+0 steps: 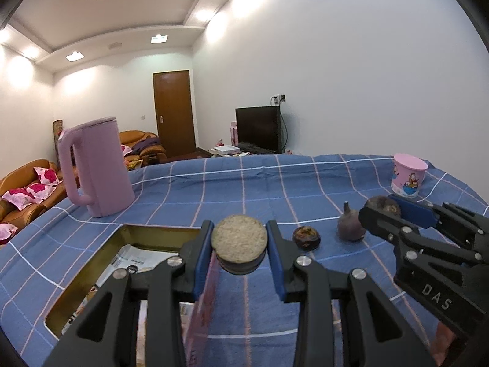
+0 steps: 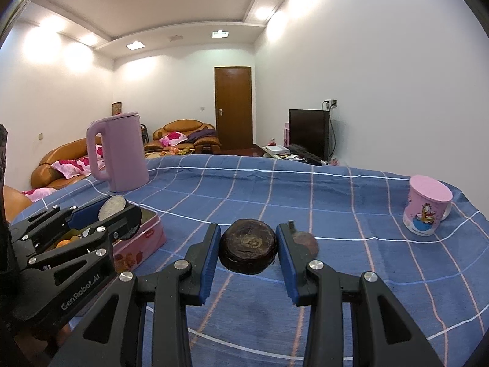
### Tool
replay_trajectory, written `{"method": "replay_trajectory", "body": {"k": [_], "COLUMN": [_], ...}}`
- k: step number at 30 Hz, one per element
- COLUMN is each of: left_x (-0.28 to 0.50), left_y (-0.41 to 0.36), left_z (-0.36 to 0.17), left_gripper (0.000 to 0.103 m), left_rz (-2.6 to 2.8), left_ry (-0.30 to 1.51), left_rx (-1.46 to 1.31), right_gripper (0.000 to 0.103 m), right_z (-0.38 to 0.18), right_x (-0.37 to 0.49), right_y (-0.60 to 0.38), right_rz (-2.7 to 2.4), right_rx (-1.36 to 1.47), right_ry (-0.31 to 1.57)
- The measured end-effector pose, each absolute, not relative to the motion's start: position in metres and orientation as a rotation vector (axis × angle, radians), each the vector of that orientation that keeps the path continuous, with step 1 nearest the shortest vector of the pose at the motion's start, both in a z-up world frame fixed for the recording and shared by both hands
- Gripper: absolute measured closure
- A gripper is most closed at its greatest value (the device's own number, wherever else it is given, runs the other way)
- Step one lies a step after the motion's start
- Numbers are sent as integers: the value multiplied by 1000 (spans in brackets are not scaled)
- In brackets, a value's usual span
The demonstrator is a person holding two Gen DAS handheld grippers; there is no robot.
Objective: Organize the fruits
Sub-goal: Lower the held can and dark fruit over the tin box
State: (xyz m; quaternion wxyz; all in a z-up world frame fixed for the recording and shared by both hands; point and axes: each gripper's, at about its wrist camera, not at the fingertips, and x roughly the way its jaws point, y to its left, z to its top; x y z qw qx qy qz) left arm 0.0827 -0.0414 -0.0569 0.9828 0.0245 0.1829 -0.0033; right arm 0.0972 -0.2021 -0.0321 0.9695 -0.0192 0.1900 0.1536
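The left gripper [image 1: 239, 246] clamps a round, dark fruit with a pale, rough cut face [image 1: 239, 242] between its blue pads, holding it above the near edge of an open pink tin box with a gold inside [image 1: 146, 233]. The right gripper [image 2: 248, 249] likewise grips a round, dark brown fruit with a wrinkled top [image 2: 248, 249], lifted over the counter covered in blue checked cloth [image 2: 275, 189]. On the cloth between the 2 grippers lie 2 more fruits: a small dark round one [image 1: 306, 238] and a reddish-brown one with a stem [image 1: 351, 224]. Farther off stand a tall pink kettle [image 1: 97, 168] on the left and a pink cartoon-printed cup [image 1: 409, 175] on the right.
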Motion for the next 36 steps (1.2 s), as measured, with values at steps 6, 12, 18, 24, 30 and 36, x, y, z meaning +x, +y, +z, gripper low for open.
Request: {"method": "replay_trajectory", "body": {"k": [6,12,18,24,30,36], "left_x": [81,78,75,75,74,74], "left_y": [-22,-3,14,30,45,60], "left_z": [-58,-56,-56,-58,-59,-60], "left_gripper": [67,67,67,67,67,67], "left_rz": [20,54,83,113,143,175], "left_ry": [386,392,402,416,420,430], "left_rx": [33,20,15,10,5,1], "right_gripper": [64,64,64,64,64,64], "right_z": [-32,-33,-33,-32,-30,-30], "right_x": [99,101,103,105,107,109], "right_y": [-183,-165,-146,-126,-106,-90], "right_rz": [342,377,414,453,491,519], "right_rx": [-57,-68,-75,-90,-109,-121], "right_ry": [390,396,401,405,404,410]}}
